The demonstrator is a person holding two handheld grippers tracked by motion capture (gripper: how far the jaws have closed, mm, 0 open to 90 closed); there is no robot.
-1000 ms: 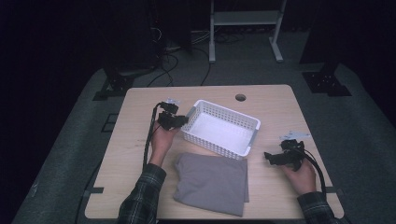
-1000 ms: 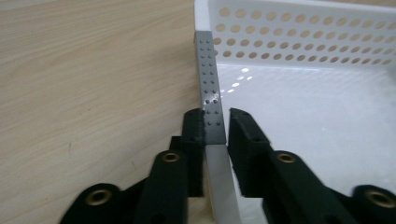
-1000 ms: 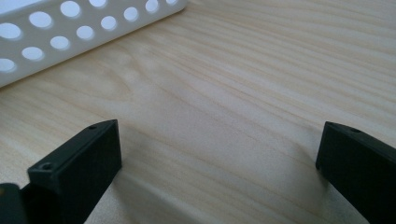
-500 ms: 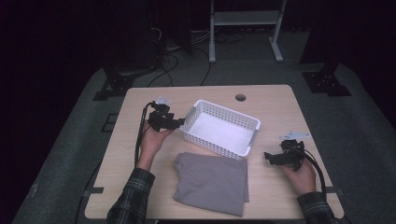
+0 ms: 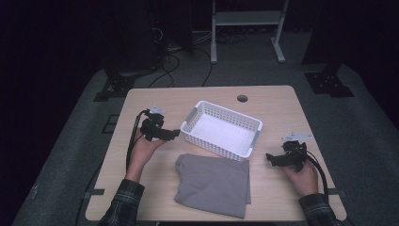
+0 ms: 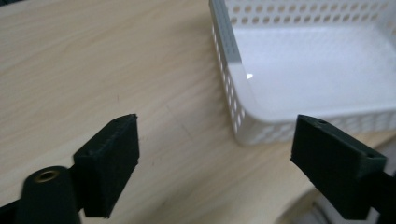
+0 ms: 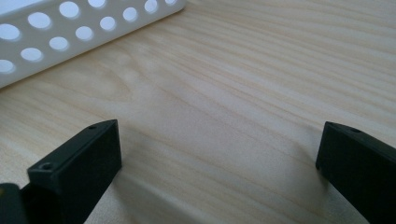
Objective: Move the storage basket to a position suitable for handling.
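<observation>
- The person's left hand (image 5: 143, 148) holds the left gripper (image 5: 173, 134) level over the table (image 5: 141, 188), jaws pointing toward the white basket (image 5: 221, 129); its jaws have just been opening and now stand wide apart with nothing between them.
- The right hand (image 5: 301, 176) rests near the table's right edge, holding the right gripper (image 5: 270, 159) low, jaws spread and empty, pointing left.
- The high view shows a folded grey cloth (image 5: 214, 183) lying flat in front of the basket, between the two hands.
- The left gripper view (image 6: 215, 154) shows the basket's (image 6: 243, 116) near corner and bare floor close ahead.
- The right gripper view (image 7: 219, 158) shows bare wood between the jaws and the basket's perforated wall (image 7: 70, 32) farther off.
- The basket sits mid-table, just beside the left gripper, untouched.
</observation>
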